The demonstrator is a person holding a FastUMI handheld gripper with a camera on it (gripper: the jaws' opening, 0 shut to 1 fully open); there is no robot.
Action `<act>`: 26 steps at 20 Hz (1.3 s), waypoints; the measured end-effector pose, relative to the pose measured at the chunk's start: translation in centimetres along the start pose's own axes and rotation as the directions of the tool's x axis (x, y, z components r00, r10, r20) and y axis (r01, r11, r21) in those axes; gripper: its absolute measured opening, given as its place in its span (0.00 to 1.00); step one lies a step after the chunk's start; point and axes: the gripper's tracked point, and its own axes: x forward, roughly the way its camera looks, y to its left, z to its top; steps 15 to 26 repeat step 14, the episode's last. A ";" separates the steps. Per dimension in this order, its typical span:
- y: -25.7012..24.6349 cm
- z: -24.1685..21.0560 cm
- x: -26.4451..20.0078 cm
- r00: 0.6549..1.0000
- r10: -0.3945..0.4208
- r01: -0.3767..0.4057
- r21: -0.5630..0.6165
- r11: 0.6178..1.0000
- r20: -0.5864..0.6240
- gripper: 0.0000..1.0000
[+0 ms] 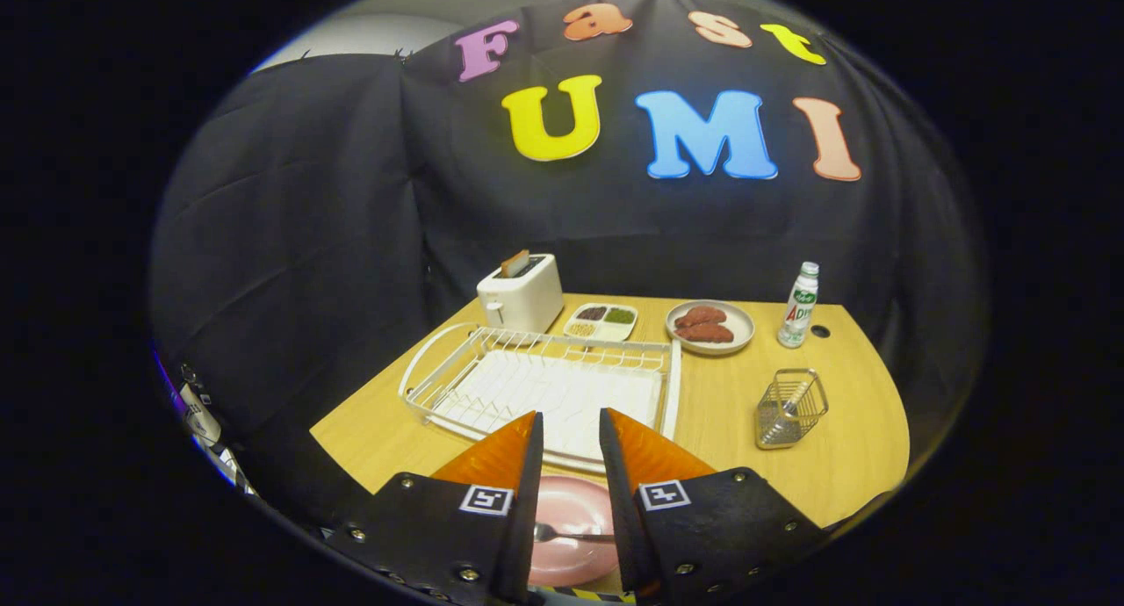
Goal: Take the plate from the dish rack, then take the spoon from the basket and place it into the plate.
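Fingers (571, 439) parted a little, holding nothing; between them and below sits the pink plate (571, 527) on the table (790, 483), with the spoon (571, 533) lying across it. Looks done, so I'd back straight up and away without clipping the spoon handle or nudging the plate. Beyond the fingertips: empty dish rack (544, 386), wire basket (790, 408) further right, toaster (520, 294) at the back.

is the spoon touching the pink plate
Touching. In the gripper view the spoon lies in the pink plate, its bowl resting on the plate's surface, seen through the gap between the open gripper's fingers.
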 end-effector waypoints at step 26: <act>-11.5 15.0 -6.5 0.902 -0.227 0.255 -0.030 0.966 0.367 0.38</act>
